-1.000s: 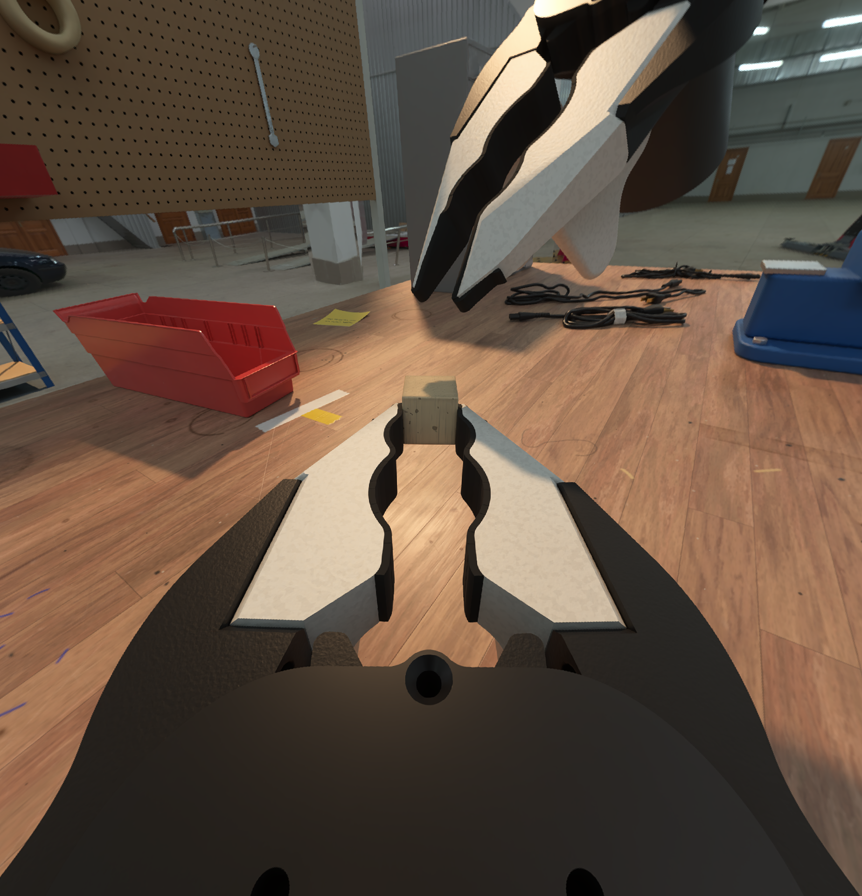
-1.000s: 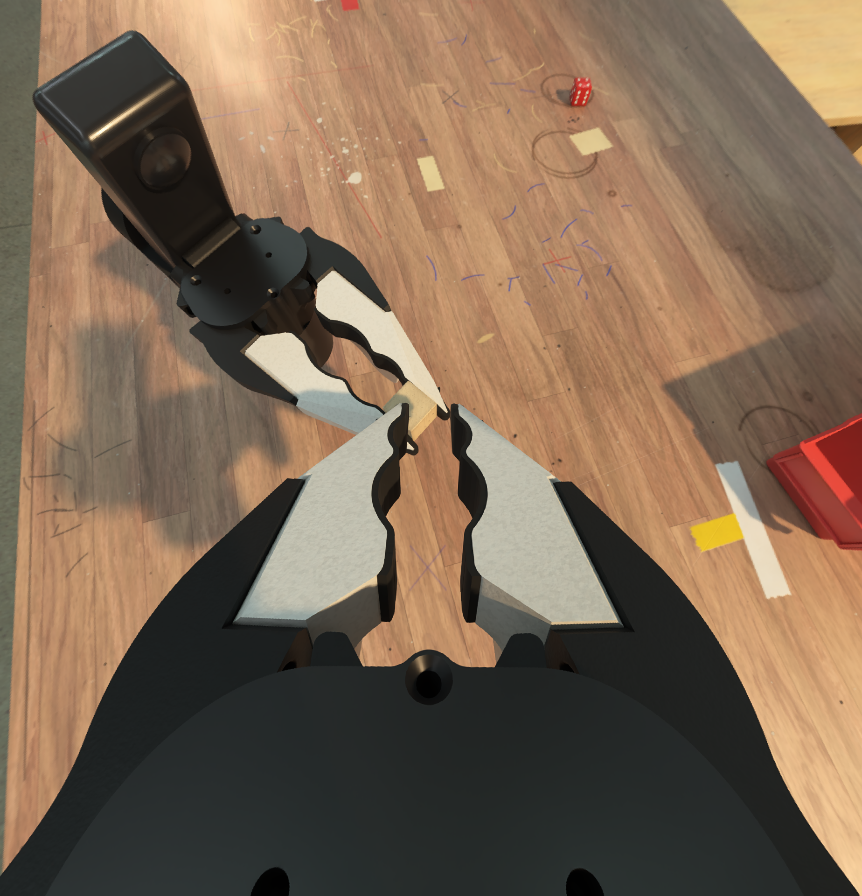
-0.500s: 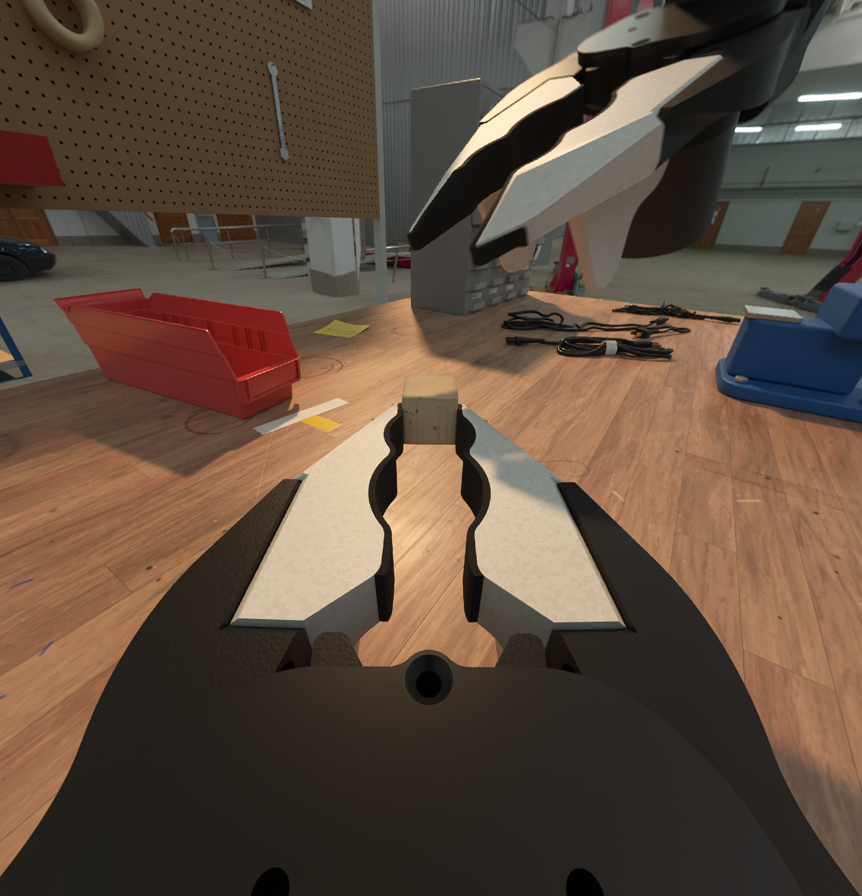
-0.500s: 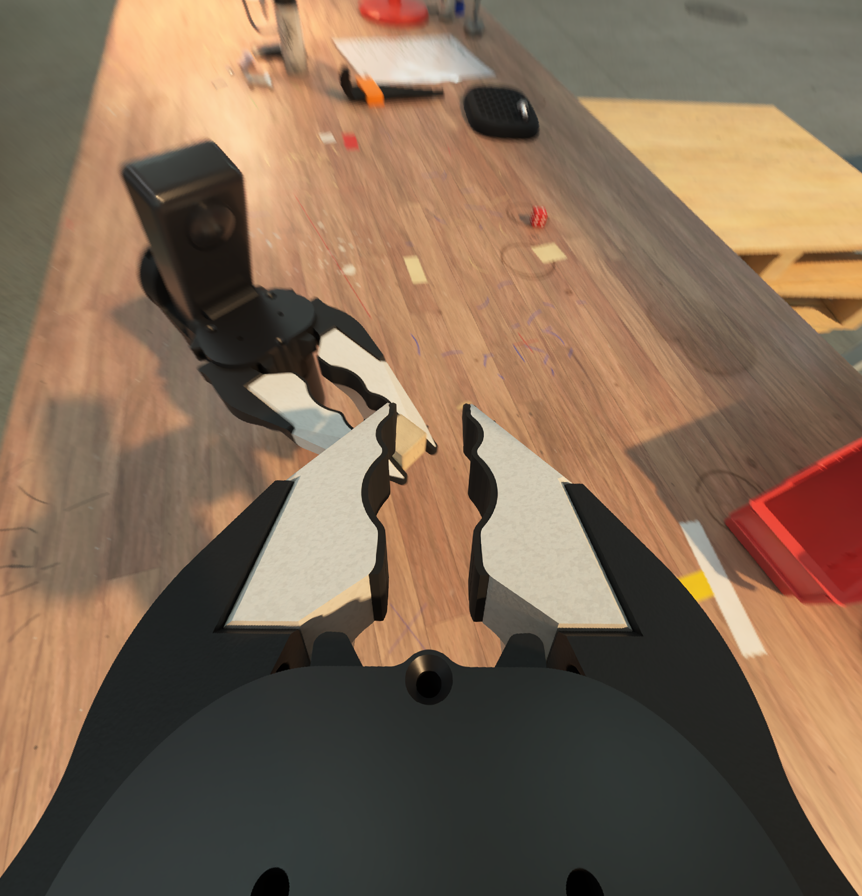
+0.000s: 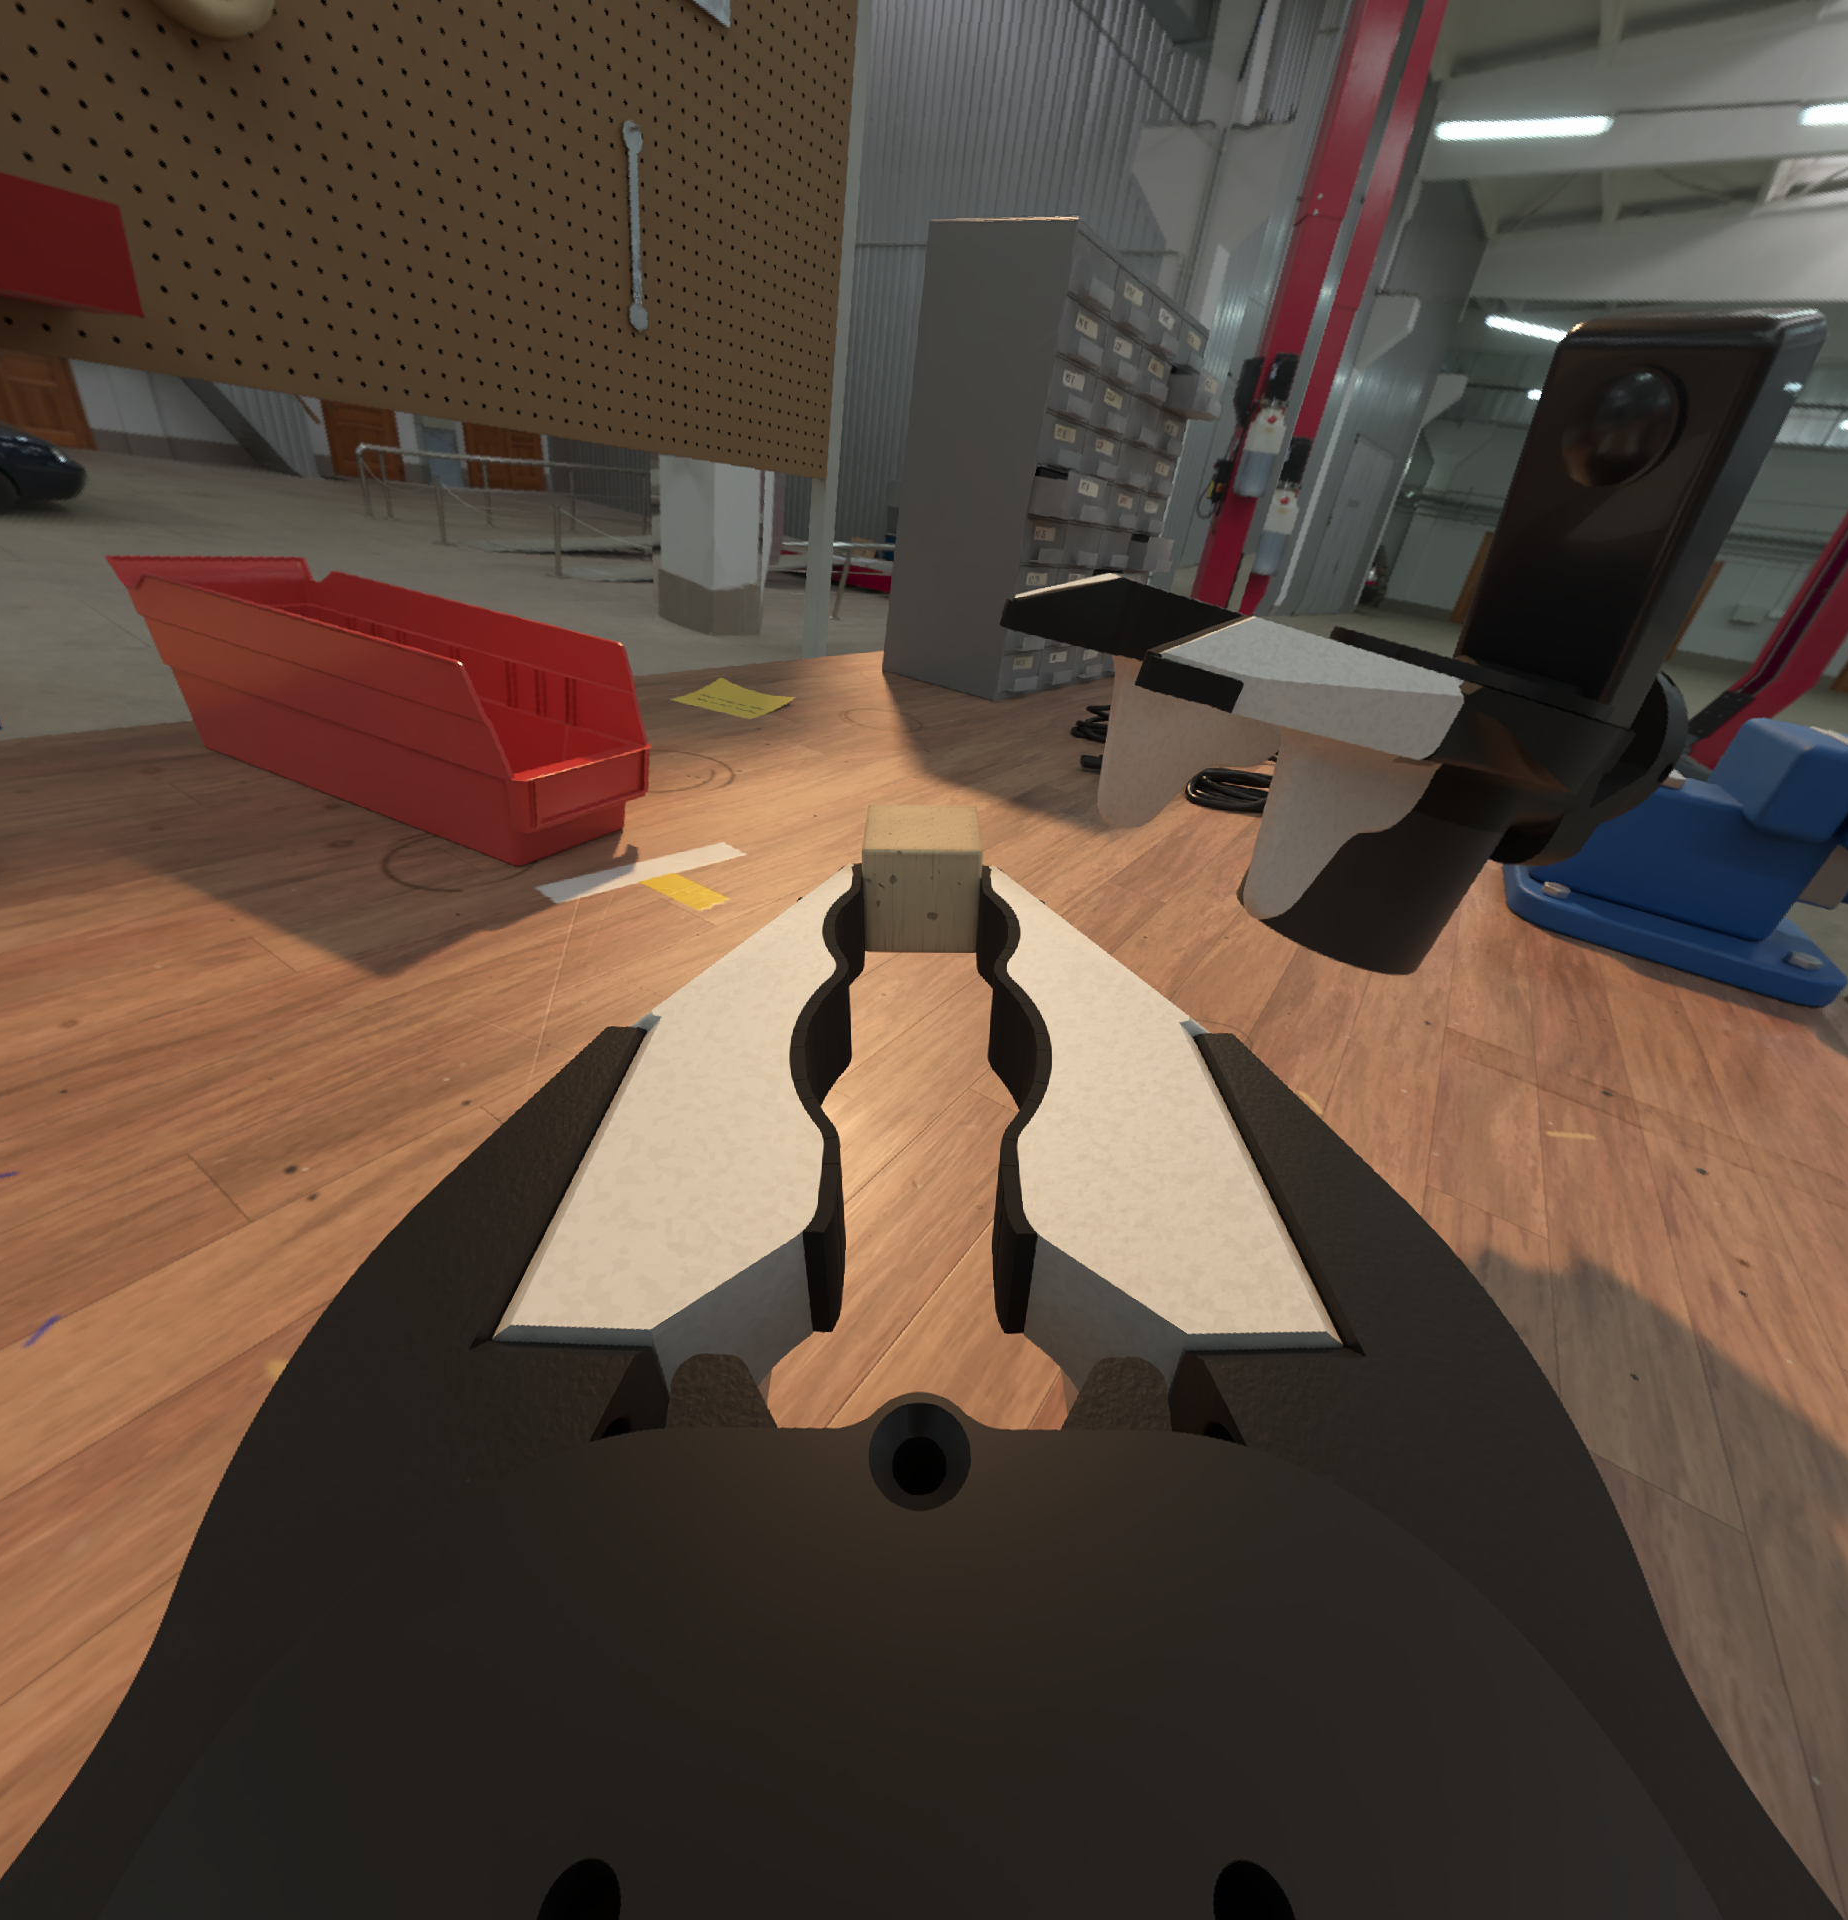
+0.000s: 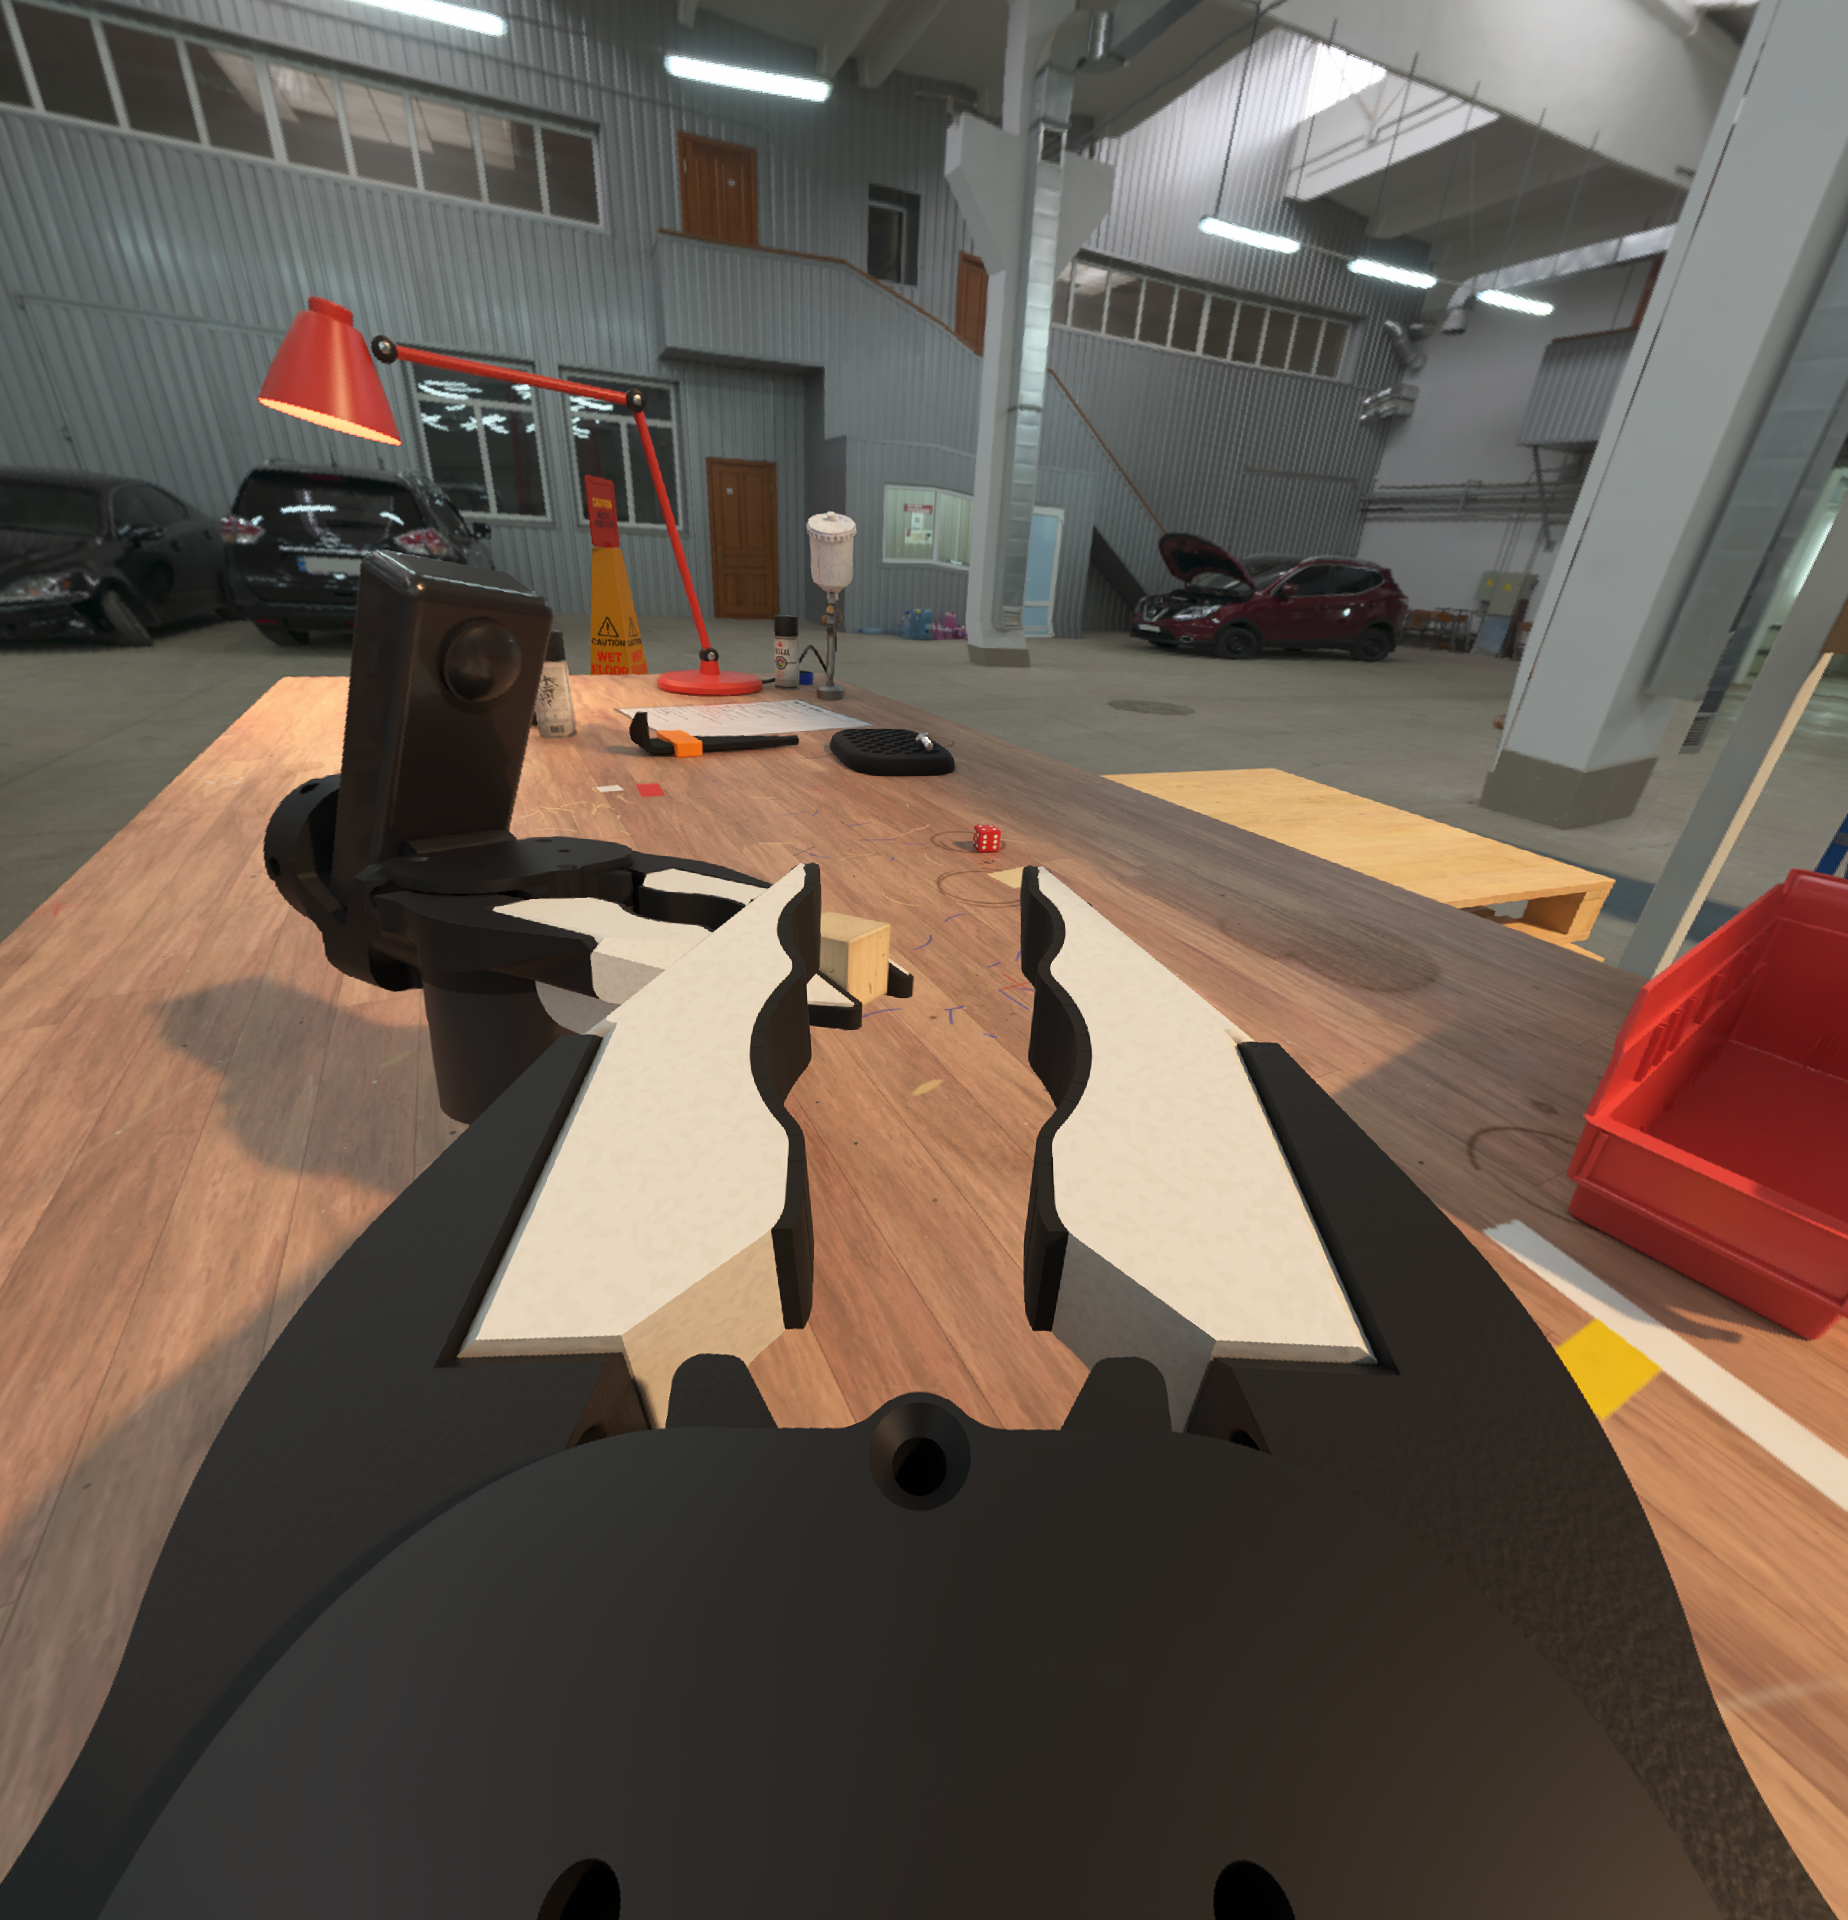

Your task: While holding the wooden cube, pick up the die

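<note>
My left gripper [image 5: 920,894] is shut on the pale wooden cube [image 5: 920,878] at its fingertips, held low over the wooden bench. The cube also shows in the right wrist view [image 6: 855,956], in the left gripper [image 6: 858,987] at the left. My right gripper [image 6: 918,883] is open and empty, level above the bench. It also shows in the left wrist view [image 5: 1190,790], to the right of the cube. The small red die [image 6: 986,837] lies on the bench farther off, just right of the line between my right fingertips.
A red bin [image 5: 400,707] [image 6: 1772,1101] sits on the bench [image 6: 172,1143], with tape strips [image 6: 1678,1361] beside it. A blue vise [image 5: 1709,883], cables and a grey drawer cabinet [image 5: 1045,457] stand at one end. A red lamp [image 6: 328,379], handled tool, black pad, bottles stand at the other.
My right gripper has tilted up from looking down at the bench to level and has opened wider. The die has come nearer its centre line. My left gripper keeps the cube.
</note>
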`<action>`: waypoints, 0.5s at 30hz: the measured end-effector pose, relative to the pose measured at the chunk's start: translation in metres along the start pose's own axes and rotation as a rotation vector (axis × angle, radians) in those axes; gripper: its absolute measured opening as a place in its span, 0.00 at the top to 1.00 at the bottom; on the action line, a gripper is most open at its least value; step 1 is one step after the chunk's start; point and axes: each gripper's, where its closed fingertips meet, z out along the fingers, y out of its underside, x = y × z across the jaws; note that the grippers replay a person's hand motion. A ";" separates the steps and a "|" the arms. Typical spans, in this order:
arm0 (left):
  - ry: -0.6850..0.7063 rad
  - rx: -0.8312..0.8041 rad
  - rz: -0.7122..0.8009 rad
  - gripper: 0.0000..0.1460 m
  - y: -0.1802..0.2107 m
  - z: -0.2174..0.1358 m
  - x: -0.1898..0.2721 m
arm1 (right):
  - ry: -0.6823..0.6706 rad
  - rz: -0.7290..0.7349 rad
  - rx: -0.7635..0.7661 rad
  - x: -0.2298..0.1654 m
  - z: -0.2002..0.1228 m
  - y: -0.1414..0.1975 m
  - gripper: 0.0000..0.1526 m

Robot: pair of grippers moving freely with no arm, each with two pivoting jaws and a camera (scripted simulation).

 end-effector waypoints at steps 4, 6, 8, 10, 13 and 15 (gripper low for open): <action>0.016 -0.006 -0.012 0.86 0.003 0.004 0.005 | 0.002 0.027 0.000 -0.002 0.000 0.004 0.76; 0.027 -0.014 -0.006 0.86 0.006 0.007 0.009 | 0.010 0.027 -0.002 0.000 -0.001 0.003 0.75; 0.043 -0.012 -0.009 0.86 0.007 0.008 0.014 | 0.013 0.044 0.004 0.000 -0.001 0.002 0.75; 0.053 -0.003 -0.008 0.86 0.007 0.010 0.018 | 0.003 0.065 0.000 -0.001 0.001 0.002 0.74; 0.065 -0.021 0.025 0.86 0.008 0.011 0.023 | -0.016 0.064 -0.016 -0.007 0.003 0.000 0.75; 0.069 -0.022 0.023 0.86 0.009 0.011 0.024 | -0.021 0.066 -0.014 -0.008 0.003 0.000 0.76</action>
